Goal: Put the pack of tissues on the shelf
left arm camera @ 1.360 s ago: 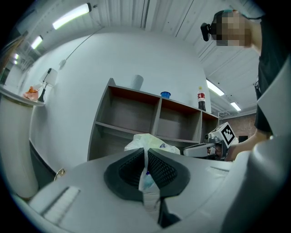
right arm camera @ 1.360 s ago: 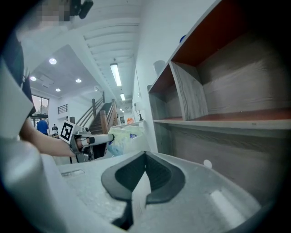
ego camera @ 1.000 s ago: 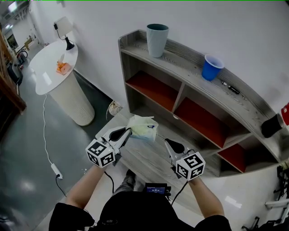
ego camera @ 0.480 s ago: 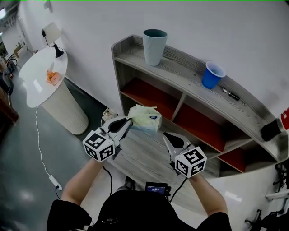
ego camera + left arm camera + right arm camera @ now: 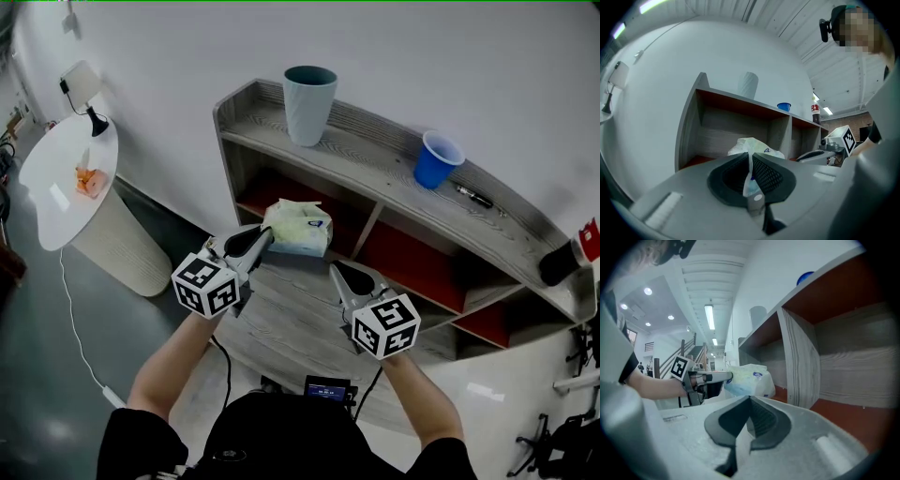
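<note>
Two grippers: I held one in each hand before the open front of the shelf (image 5: 375, 161)
Left gripper (image 5: 750, 159): its jaws were clamped on a thin fold of wrapper at the end of the pack of tissues (image 5: 298, 228), pads nearly together
Right gripper (image 5: 749, 401): its jaws were together with nothing between them; it hung before the shelf's upright divider, to the right of the pack and apart from it
Pack of tissues: in the air just in front of the shelf's left compartment, below the top board, resting on no board that I could see
Done: the pack was lifted and brought up to the shelf's front
To do: by my judgement it had yet to go in over a board, be set down and be let go, so the task was well along but unfinished
Left compartment: red floor, nothing in it as far as showed
Compartment to its right: red floor, bare where I could see it
Teal cup (image 5: 307, 91): upright on the shelf's top board near its left end; inside dark, contents not to be told
Blue cup (image 5: 434, 159): upright further right on the top board; nothing showed inside
</note>
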Demonstrator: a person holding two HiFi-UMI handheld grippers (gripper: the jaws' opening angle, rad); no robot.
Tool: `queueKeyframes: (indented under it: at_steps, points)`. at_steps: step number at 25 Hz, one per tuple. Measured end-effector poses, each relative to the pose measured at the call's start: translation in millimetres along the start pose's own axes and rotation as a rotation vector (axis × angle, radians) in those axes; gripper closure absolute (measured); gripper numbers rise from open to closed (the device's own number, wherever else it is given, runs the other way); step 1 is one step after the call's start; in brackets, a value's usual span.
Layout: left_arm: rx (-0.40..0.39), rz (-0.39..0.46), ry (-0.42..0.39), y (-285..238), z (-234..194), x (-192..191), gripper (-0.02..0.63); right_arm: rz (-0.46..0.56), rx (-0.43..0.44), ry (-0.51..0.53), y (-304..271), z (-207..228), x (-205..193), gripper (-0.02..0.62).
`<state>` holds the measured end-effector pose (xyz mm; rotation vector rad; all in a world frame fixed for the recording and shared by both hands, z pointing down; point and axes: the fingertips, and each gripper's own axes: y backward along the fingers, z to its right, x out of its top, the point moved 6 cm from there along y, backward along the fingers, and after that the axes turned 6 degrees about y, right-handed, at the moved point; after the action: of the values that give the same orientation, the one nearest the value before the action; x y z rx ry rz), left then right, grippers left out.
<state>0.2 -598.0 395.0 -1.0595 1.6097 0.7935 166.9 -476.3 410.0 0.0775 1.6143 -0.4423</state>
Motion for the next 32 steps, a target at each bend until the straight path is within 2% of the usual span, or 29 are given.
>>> queueKeyframes:
  at_steps: [10, 17, 22, 28, 32]
  points:
    - [-0.024, 0.01, 0.042, -38, -32, 4, 0.586, 0.007, -0.104, -0.039, -20, 6, 6, 0.592]
    - [-0.044, -0.013, 0.013, -58, -41, -2, 0.586, 0.005, -0.145, -0.057, -27, 4, 6, 0.592]
    - [-0.088, -0.026, -0.034, -67, -42, -6, 0.584, 0.006, -0.169, -0.071, -29, 3, 3, 0.592]
    - [-0.088, -0.047, -0.018, -71, -56, -15, 0.583, 0.003, -0.193, -0.081, -28, 1, 0, 0.592]
    - [-0.093, -0.043, -0.041, -73, -56, -15, 0.58, -0.002, -0.206, -0.086, -28, -1, -2, 0.592]
